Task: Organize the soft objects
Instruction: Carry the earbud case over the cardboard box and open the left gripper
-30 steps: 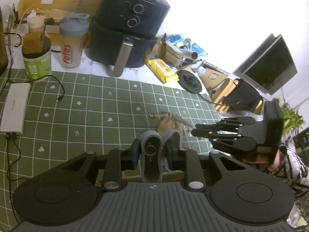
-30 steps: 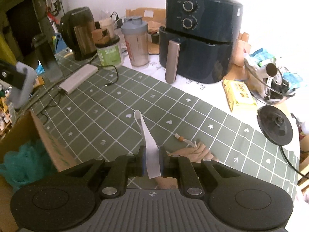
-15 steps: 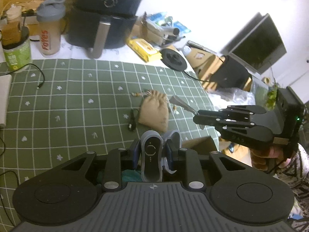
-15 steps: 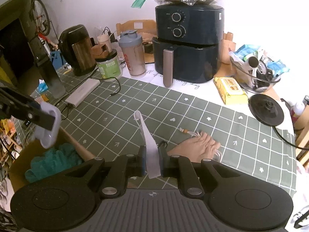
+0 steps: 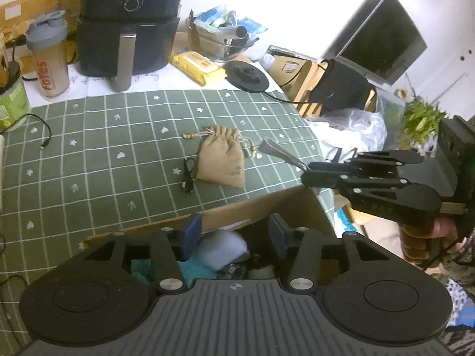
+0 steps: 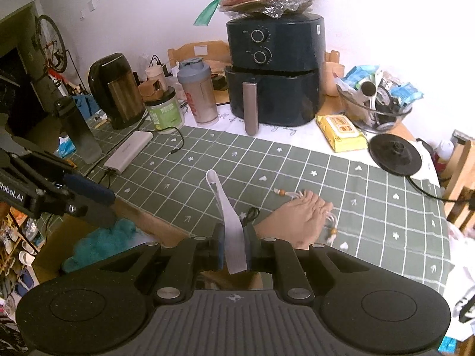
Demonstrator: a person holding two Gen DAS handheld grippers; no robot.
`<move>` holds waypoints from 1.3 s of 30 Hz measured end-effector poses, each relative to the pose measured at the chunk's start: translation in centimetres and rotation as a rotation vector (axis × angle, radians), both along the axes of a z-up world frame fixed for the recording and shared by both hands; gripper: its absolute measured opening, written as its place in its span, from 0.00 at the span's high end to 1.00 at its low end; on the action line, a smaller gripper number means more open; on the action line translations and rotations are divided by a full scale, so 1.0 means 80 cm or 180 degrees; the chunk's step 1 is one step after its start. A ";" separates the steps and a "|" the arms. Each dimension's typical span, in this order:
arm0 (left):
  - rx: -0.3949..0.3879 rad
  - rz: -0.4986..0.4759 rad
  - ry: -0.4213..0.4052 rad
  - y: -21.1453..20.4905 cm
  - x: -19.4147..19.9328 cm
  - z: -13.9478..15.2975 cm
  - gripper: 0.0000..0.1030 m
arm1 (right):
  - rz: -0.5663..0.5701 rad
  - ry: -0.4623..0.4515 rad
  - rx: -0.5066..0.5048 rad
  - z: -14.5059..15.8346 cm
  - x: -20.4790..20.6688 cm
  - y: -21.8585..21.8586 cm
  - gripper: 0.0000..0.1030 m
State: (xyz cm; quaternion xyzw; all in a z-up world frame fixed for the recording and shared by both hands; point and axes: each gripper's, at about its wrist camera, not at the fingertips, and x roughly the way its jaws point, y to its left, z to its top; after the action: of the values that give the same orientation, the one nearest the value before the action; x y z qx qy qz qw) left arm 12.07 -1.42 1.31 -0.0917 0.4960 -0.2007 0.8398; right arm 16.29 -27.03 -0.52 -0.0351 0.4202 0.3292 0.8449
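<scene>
A green checked cloth [image 6: 311, 166] covers the surface [image 6: 297, 132], and a cardboard box [image 5: 267, 201] sits against its near edge. At far left in the right wrist view, the left tongs [image 6: 98, 204] reach out above the box over a heap of teal fabric [image 6: 101, 243]. In the left wrist view those tongs [image 5: 234, 234] hang over the open box, their jaws opening with nothing pressed between the blue pads [image 5: 193, 231]; below them lie the teal fabric [image 5: 193, 268], a pale grey-white soft item [image 5: 225, 247] and some darker things too small to tell. On the cloth beyond the box wall, a tan drawstring pouch [image 5: 222, 160] lies flat, its beaded cords spread at the neck, with a short black cable [image 5: 188, 175] just beside it on the left. Further right in that view the right tongs [image 5: 305, 172], carried by a hand [image 5: 421, 237], hold a pale grey strap-like strip [image 5: 279, 152] that points out over the cloth toward the pouch. In the right wrist view the right tongs [image 6: 234, 249] are narrow and clamped on the same strip [image 6: 225, 216], which stands up between the pads, the pouch [image 6: 297, 219] lying just beyond on the right. At the back of the surface stand a dark kettle [image 6: 115, 92], a green-labelled tub [image 6: 164, 112], a shaker bottle [image 6: 199, 92], a black air fryer [image 6: 273, 71] and a yellow wipes pack [image 6: 340, 132].
</scene>
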 end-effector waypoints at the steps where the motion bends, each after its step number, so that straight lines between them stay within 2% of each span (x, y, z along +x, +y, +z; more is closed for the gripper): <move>1: 0.0056 0.0014 -0.0011 0.001 -0.001 0.001 0.52 | -0.0014 0.0013 0.0006 -0.001 -0.003 -0.001 0.84; 9: 0.0271 0.0174 -0.0013 0.016 -0.012 0.006 0.50 | -0.0074 0.0083 0.0068 -0.001 -0.032 0.004 0.84; 11: 0.0319 0.0225 -0.0002 0.020 -0.016 0.005 0.42 | -0.0092 0.0094 0.0079 -0.001 -0.037 0.004 0.84; 12: 0.0343 0.0262 -0.0010 0.023 -0.018 0.005 0.34 | -0.0101 0.0100 0.0084 -0.001 -0.040 0.005 0.84; 13: 0.0366 0.0302 -0.0027 0.026 -0.021 0.005 0.32 | -0.0111 0.0108 0.0089 0.000 -0.043 0.006 0.84; 17: 0.0451 0.0421 -0.0045 0.034 -0.026 0.005 0.32 | -0.0148 0.0182 0.0151 0.000 -0.052 0.009 0.84; 23: 0.0653 0.0505 -0.0206 0.039 -0.040 0.009 0.31 | -0.0216 0.0278 0.0191 0.000 -0.067 0.017 0.84; 30: 0.0926 0.0531 -0.0358 0.035 -0.056 0.008 0.29 | -0.0312 0.0344 0.0111 -0.003 -0.080 0.026 0.84; 36: 0.1072 0.0555 -0.0370 0.033 -0.067 0.004 0.28 | -0.0370 0.0460 0.0043 -0.011 -0.089 0.029 0.84; 37: 0.1082 0.0558 -0.0357 0.034 -0.068 0.004 0.28 | -0.0375 0.0499 0.0016 -0.013 -0.089 0.030 0.83; 39: 0.1085 0.0549 -0.0312 0.034 -0.071 0.002 0.28 | -0.0382 0.0542 -0.0053 -0.014 -0.090 0.033 0.69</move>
State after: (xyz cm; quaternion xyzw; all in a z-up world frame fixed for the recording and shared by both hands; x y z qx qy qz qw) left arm 6.39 1.29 1.50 0.0195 0.4715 -0.0453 0.8805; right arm 9.08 -24.40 -1.68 0.0113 0.4945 0.2763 0.8240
